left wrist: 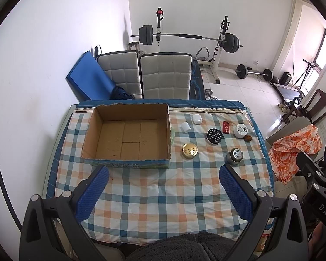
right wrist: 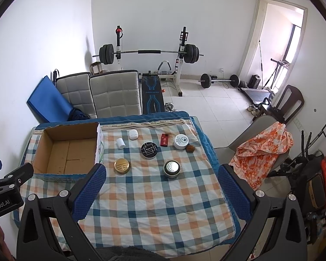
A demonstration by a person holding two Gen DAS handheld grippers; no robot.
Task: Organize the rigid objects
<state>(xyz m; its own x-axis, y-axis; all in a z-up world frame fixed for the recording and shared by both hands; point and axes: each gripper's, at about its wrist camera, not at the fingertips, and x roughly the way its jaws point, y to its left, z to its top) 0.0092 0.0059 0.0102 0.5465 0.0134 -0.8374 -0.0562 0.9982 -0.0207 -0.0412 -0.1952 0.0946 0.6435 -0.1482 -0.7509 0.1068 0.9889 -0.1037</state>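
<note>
An empty cardboard box [left wrist: 128, 137] [right wrist: 67, 150] sits on the left of the checked tablecloth [left wrist: 163, 195]. To its right lie a gold round tin [left wrist: 190, 150] [right wrist: 121, 165], a silver perforated tin [left wrist: 234, 156] [right wrist: 172, 168], a black round tin [left wrist: 215, 135] [right wrist: 149, 150], a white round jar [left wrist: 241, 130] [right wrist: 181, 141], a red flat item [left wrist: 226, 127] [right wrist: 164, 139], a brown nut [left wrist: 248, 138] [right wrist: 190, 148], and two white cases [left wrist: 185, 127] [left wrist: 197, 118]. My left gripper [left wrist: 163, 171] and right gripper [right wrist: 161, 169] are open and empty above the near table half.
Two grey padded chairs [left wrist: 165, 76] stand behind the table, with a blue mat [left wrist: 88, 80] against the wall. A barbell rack [left wrist: 184, 37] stands further back. A chair with an orange cloth [right wrist: 263, 150] stands right of the table.
</note>
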